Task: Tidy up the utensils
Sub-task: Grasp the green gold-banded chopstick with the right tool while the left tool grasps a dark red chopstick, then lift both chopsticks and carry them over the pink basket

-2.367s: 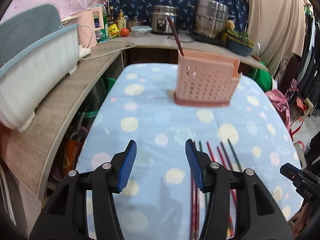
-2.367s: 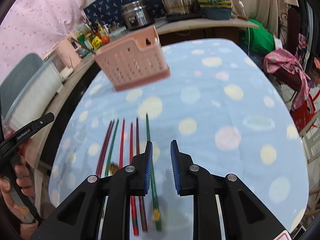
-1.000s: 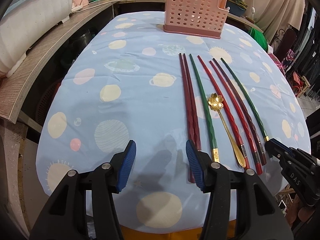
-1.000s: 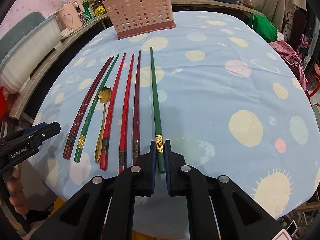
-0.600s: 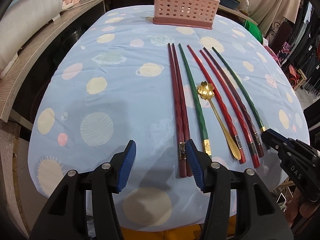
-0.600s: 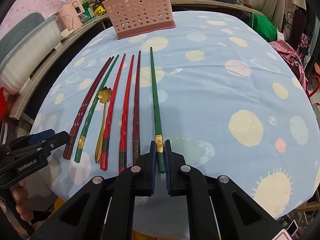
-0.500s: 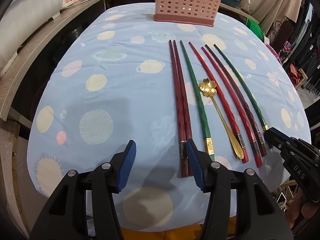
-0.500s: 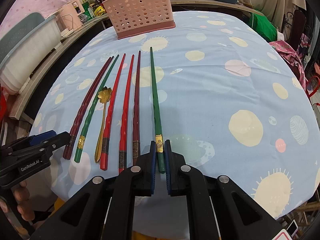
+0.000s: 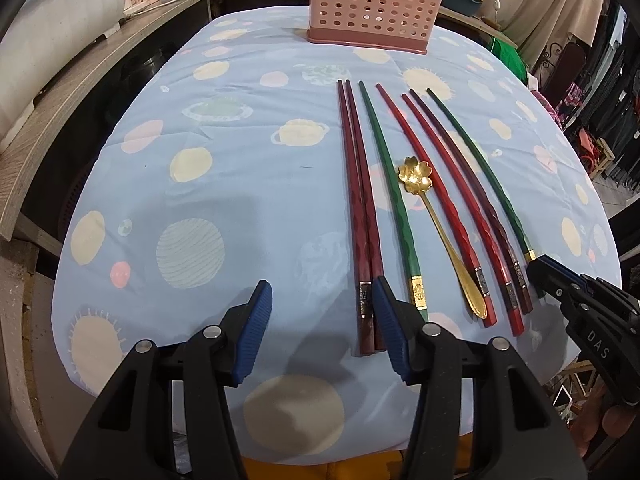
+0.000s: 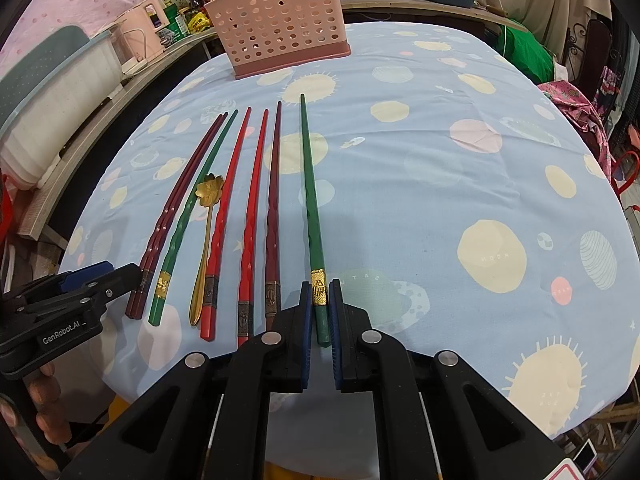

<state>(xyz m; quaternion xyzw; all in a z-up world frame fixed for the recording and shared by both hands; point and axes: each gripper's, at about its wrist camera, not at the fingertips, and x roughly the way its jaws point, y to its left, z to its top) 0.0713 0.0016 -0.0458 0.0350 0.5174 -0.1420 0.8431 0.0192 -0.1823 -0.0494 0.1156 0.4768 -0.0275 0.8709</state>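
Several chopsticks and a gold flower spoon (image 9: 436, 216) lie in a row on the blue cloth table (image 9: 224, 184). My right gripper (image 10: 320, 312) is shut on the thick end of the rightmost green chopstick (image 10: 310, 200), which lies flat on the cloth. My left gripper (image 9: 320, 308) is open and empty; its right fingertip sits beside the ends of the dark red pair (image 9: 360, 216). The pink perforated holder (image 9: 368, 4) stands at the far edge and also shows in the right wrist view (image 10: 280, 24). The spoon also shows in the right wrist view (image 10: 206, 224).
A wooden shelf (image 9: 52, 108) with a white bin runs along the left. A counter with pots and boxes stands behind the holder. A green bag (image 10: 524, 52) and clothes sit to the right of the table. The table's near edge is just under both grippers.
Over the last second my left gripper shifted slightly right toward the dark red pair. My right gripper stays closed on the green chopstick, unmoved.
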